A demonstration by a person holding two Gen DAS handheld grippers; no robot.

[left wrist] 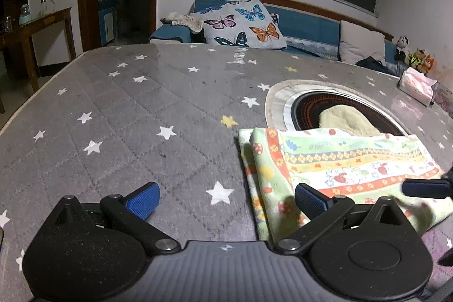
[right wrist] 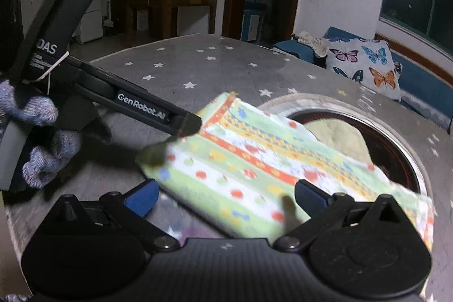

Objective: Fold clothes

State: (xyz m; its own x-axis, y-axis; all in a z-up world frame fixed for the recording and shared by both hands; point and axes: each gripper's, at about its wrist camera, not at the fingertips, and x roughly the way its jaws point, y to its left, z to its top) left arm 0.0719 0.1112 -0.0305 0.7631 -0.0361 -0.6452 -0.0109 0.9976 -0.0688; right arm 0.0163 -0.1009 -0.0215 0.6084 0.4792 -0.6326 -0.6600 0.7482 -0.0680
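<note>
The folded cloth, green and white with orange and yellow bands, lies flat on the grey star-print table, and from my left wrist view I can see it doubled, with a lower layer sticking out along its left edge. Its far edge overlaps a round recess in the table with a dark patterned ring, and inside that recess a pale green towel sits partly tucked behind the cloth. My left hand-held gripper is spread wide and grips nothing; its left pad is over bare table and its right pad is over the near left corner of the cloth. My right hand-held gripper is also spread wide and empty, with the near edge of the cloth lying between its 2 blue pads. In the right wrist view the left tool reaches in from the left, its tip at the cloth's left edge, held by a hand in a blue-grey knit glove. Past the table stands a blue sofa with a butterfly pillow and a plain pillow. A pink tissue pack rests at the table's far right, near some stuffed toys.
</note>
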